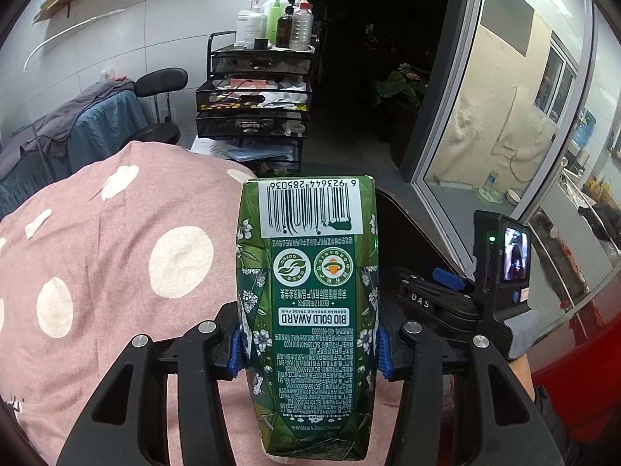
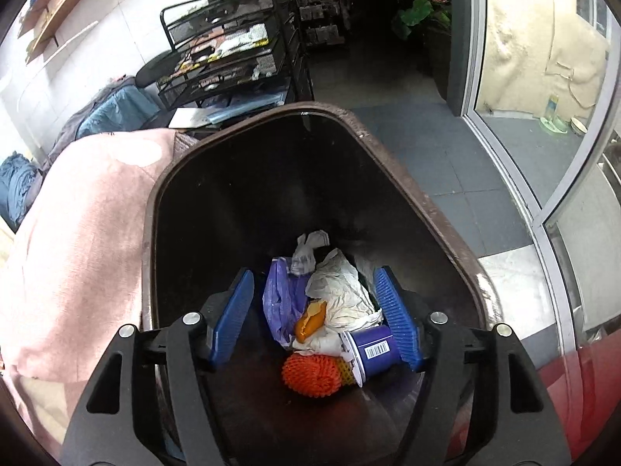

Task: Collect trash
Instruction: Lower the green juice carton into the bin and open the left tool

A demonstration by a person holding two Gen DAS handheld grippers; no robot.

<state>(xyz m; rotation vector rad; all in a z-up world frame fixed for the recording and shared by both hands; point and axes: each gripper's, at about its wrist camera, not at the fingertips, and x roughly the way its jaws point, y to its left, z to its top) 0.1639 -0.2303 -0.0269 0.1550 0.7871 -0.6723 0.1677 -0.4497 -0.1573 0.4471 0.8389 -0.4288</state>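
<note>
In the left wrist view, my left gripper is shut on a green drink carton with a barcode on its far end, held above a pink dotted cushion. My right gripper is open and empty, held over the mouth of a dark brown trash bin. Inside the bin lie crumpled white paper, a purple plastic bag, an orange foam net, a blue cup and an orange wrapper. The right gripper also shows in the left wrist view, beside the carton.
A black mesh cart with bottles stands behind the cushion. A glass door is to the right. A red surface lies at the lower right. A chair with blue cloth is at the left.
</note>
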